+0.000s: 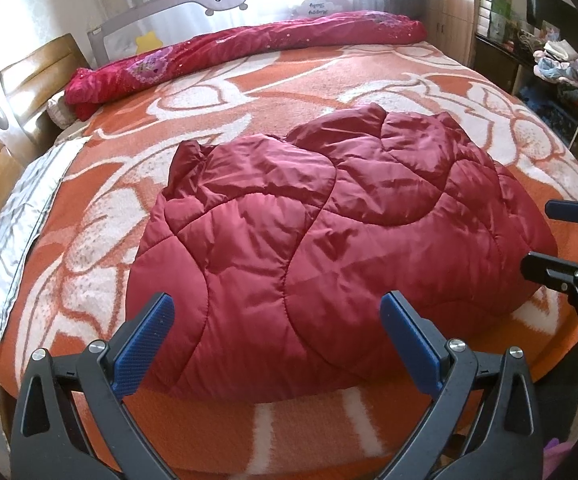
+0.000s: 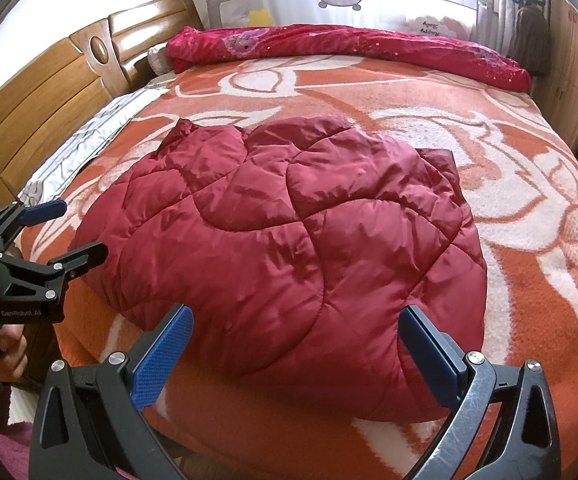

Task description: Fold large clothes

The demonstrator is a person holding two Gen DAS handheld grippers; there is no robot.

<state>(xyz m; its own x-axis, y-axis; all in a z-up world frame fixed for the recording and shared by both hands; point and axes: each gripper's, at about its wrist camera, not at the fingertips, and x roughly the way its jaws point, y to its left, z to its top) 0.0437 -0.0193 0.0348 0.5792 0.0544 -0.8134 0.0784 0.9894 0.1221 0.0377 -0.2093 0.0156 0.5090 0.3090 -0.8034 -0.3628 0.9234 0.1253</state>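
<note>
A dark red quilted padded jacket (image 1: 329,232) lies folded in a rounded bundle on the orange and white bed blanket (image 1: 289,80); it also shows in the right wrist view (image 2: 289,248). My left gripper (image 1: 277,320) is open and empty, hovering above the jacket's near edge. My right gripper (image 2: 297,332) is open and empty, above the jacket's near right part. The right gripper also shows at the right edge of the left wrist view (image 1: 541,236), and the left gripper at the left edge of the right wrist view (image 2: 81,232), both open beside the jacket.
A rolled red floral quilt (image 1: 249,52) lies along the far side of the bed by a grey bed rail (image 1: 225,0). A wooden headboard (image 2: 49,92) and a grey pillow (image 1: 13,248) are on the left. Shelves with clutter (image 1: 561,68) stand at the right.
</note>
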